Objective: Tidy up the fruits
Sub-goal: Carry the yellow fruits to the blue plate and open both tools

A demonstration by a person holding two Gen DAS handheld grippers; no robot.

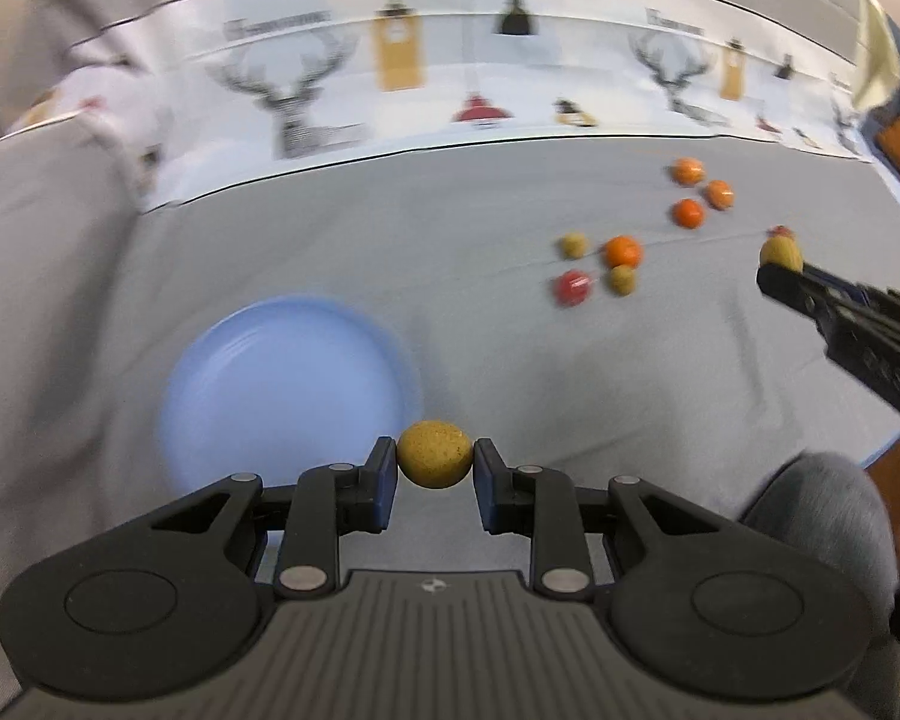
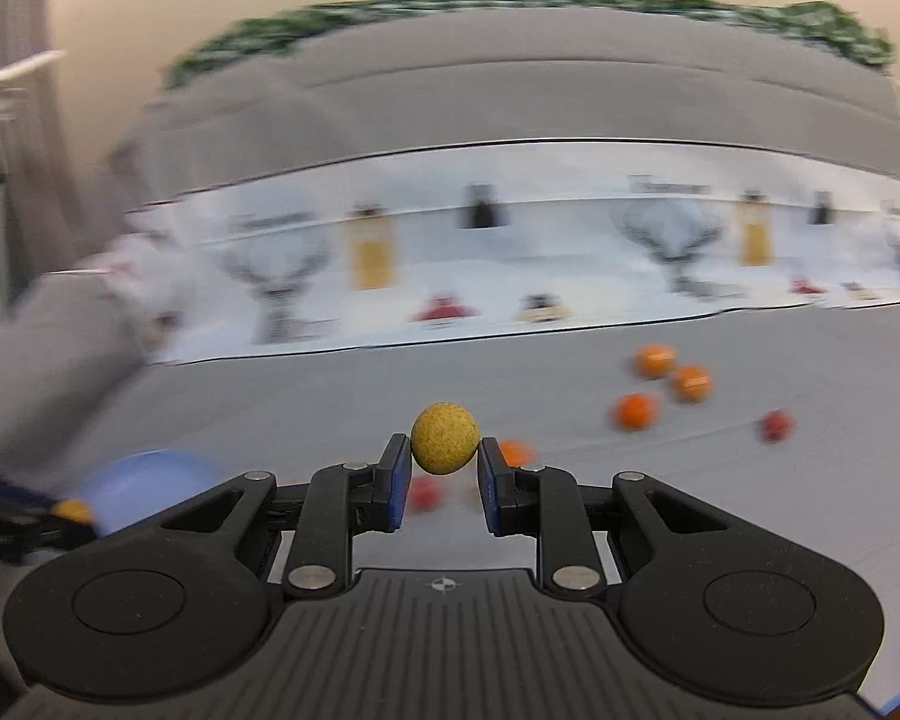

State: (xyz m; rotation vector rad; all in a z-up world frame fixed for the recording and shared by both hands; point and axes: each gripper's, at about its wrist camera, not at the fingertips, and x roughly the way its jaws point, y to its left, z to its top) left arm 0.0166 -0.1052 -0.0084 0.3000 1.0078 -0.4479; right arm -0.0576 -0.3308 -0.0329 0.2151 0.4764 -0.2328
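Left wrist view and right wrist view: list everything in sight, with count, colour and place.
Yellow fruits held: two; one in the left gripper, one in the right gripper.
Loose yellow fruits: two, on the grey cloth near an orange.
Orange fruits: four, three clustered far right.
Red fruits: two, one far right, partly hidden.
Plate: one, light blue, bare, left.
Patterned cloth: white, deer prints, behind.
Left gripper: shut on its fruit.
Right gripper: likewise.

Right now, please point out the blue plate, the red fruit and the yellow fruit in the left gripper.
blue plate (image 1: 258,396): left wrist view, bare centre.
red fruit (image 1: 572,288): left wrist view, middle.
yellow fruit (image 1: 435,453): left wrist view, middle, between the fingers.
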